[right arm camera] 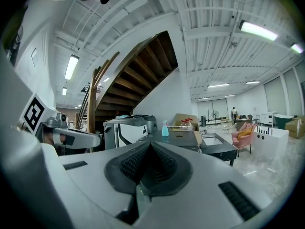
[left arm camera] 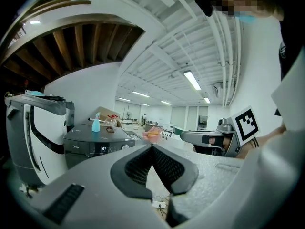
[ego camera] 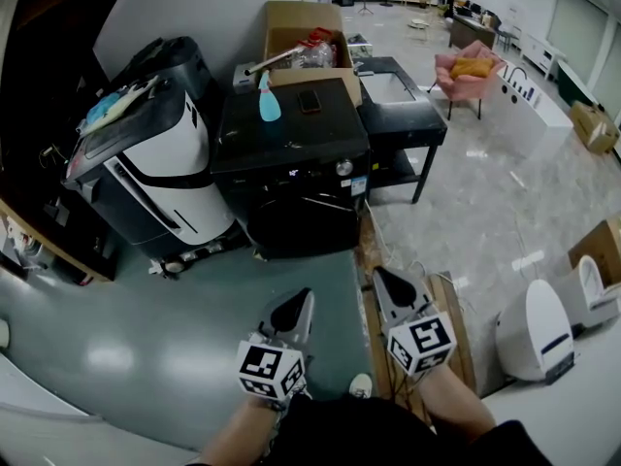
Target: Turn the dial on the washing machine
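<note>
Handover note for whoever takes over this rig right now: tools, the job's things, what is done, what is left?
Left tool: shut, empty, in the air short of the machine.
Right tool: shut, empty, beside the left one.
Washing machine: on the floor ahead. Its dial is at the right of the front panel, and a blue spray bottle stands on top.
Done: nothing that shows; neither tool touches the dial.
Left: approach, grip the dial, turn it.

The dial is too small to read.
</note>
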`<state>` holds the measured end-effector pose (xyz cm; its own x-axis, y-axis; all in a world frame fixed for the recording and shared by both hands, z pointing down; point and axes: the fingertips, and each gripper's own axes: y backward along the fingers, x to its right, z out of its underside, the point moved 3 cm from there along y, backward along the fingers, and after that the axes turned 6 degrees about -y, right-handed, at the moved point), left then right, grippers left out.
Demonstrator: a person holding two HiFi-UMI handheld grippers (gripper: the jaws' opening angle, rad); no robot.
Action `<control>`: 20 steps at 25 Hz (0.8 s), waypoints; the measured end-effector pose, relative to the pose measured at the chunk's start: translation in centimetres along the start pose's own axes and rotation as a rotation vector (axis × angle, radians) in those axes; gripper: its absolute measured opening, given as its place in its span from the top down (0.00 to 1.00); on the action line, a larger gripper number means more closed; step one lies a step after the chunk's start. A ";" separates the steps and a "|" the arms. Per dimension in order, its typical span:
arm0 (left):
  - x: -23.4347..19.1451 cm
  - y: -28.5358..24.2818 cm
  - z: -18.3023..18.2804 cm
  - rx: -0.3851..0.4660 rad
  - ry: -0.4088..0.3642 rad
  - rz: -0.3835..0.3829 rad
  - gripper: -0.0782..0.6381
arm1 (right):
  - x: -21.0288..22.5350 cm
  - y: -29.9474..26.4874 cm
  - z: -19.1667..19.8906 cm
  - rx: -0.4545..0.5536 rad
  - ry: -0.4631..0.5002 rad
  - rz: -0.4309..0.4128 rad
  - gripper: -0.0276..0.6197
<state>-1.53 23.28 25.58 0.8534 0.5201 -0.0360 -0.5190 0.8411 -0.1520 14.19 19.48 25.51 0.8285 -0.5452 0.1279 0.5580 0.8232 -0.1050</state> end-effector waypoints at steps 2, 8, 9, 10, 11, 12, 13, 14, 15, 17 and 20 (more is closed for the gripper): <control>0.0 0.1 0.0 -0.001 -0.004 -0.001 0.88 | -0.2 0.0 0.2 0.006 0.004 -0.011 0.96; -0.5 0.1 0.1 -0.006 -0.004 -0.007 0.88 | -0.5 -0.4 0.3 -0.018 -0.002 -0.008 0.96; -0.6 0.1 0.2 -0.008 -0.004 -0.008 0.88 | -0.6 -0.5 0.4 -0.018 -0.001 -0.010 0.96; -0.7 0.2 0.3 -0.009 -0.004 -0.009 0.88 | -0.6 -0.7 0.5 -0.016 0.000 -0.012 0.96; -0.8 0.1 0.4 -0.010 -0.003 -0.009 0.88 | -0.5 -0.8 0.7 -0.014 0.002 -0.015 0.96; -0.9 0.1 0.4 -0.012 -0.003 -0.009 0.89 | -0.5 -0.9 0.8 -0.013 0.003 -0.016 0.96; -1.0 0.1 0.4 -0.012 -0.003 -0.008 0.88 | -0.5 -1.0 0.9 -0.016 0.002 -0.017 0.96; -1.1 0.1 0.3 -0.013 -0.003 -0.008 0.88 | -0.5 -1.1 0.9 -0.019 0.000 -0.017 0.96; -1.1 0.0 0.3 -0.014 -0.003 -0.007 0.88 | -0.5 -1.2 1.0 -0.024 -0.003 -0.017 0.96; -1.2 -0.1 0.3 -0.015 -0.002 -0.007 0.88 | -0.5 -1.3 0.9 -0.026 -0.005 -0.015 0.96; -1.4 -0.4 0.5 -0.018 0.003 -0.004 0.88 | -0.5 -1.6 0.7 -0.025 -0.008 -0.008 0.96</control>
<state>-2.57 22.26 26.19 0.8556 0.5162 -0.0385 -0.5147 0.8403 -0.1701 12.88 18.52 26.32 0.8237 -0.5502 0.1368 0.5655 0.8147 -0.1283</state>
